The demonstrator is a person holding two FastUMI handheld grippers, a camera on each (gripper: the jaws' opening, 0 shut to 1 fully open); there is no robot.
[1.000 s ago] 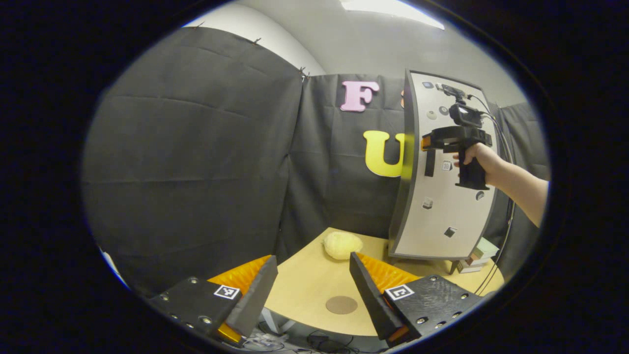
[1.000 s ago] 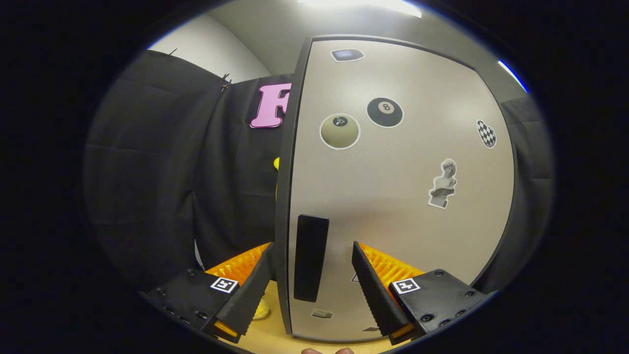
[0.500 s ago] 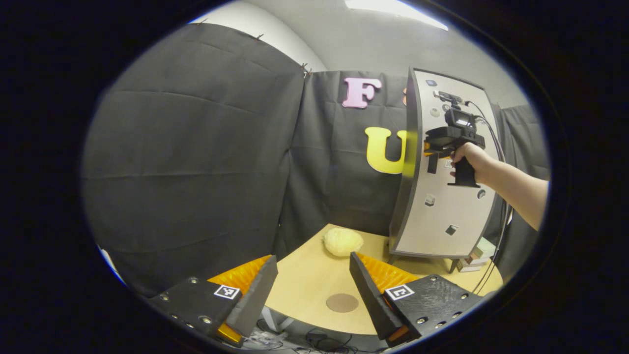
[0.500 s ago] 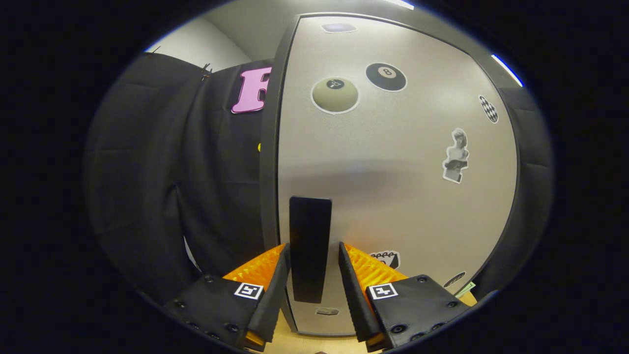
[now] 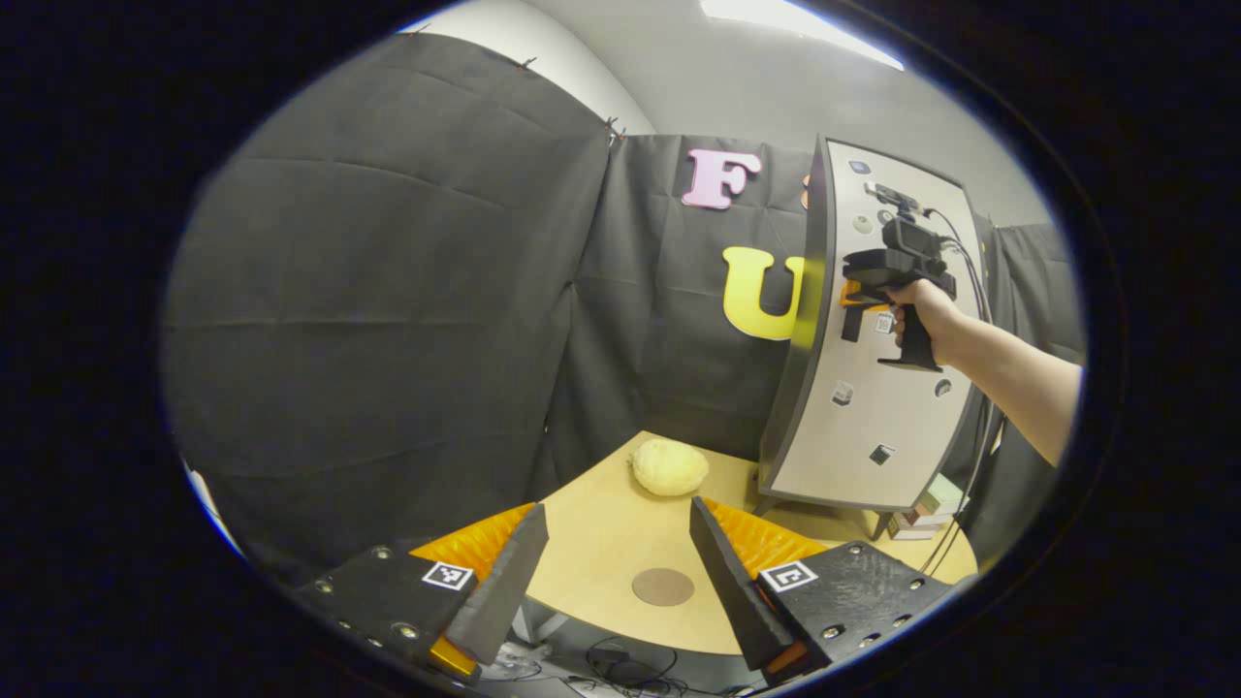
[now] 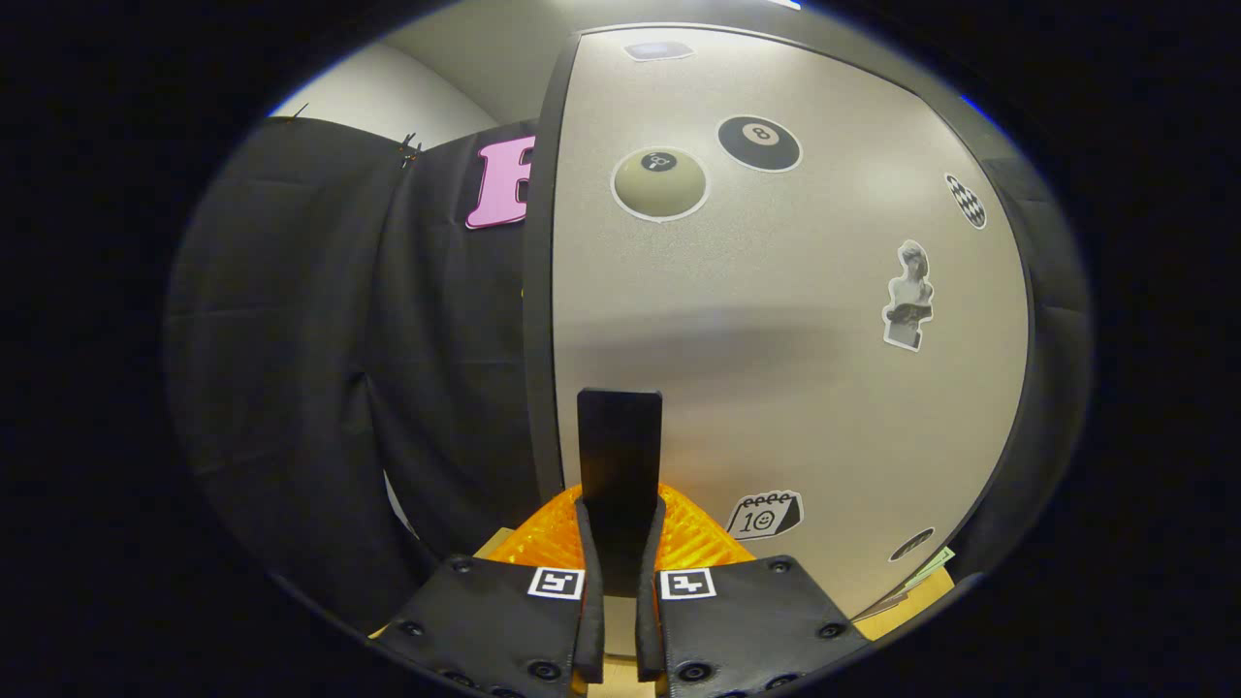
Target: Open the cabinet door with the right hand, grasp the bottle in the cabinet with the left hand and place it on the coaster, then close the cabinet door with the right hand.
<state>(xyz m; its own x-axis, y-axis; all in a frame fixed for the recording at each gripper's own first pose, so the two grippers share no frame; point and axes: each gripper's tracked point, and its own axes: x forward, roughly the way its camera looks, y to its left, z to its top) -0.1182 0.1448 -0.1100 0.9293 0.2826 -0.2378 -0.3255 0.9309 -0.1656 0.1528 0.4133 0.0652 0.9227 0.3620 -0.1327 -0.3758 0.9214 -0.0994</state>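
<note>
One table [image 5: 601, 543], one coaster [image 5: 663, 586], two tools.

We are looking at a staged recording booth, probably inside an office or lab room. Black cloth [image 5: 388, 320] is pinned up as walls around a small rounded wooden surface [image 5: 601, 543], and above it we see a plain pale wall and a ceiling light panel [image 5: 795, 19]. A freestanding grey cabinet [image 5: 873, 368] dotted with stickers stands as a prop on the surface. Cables [image 5: 620, 664] lie on the floor below. The tongs [image 5: 611, 572] carry printed square markers, which suggests motion tracking.
</note>
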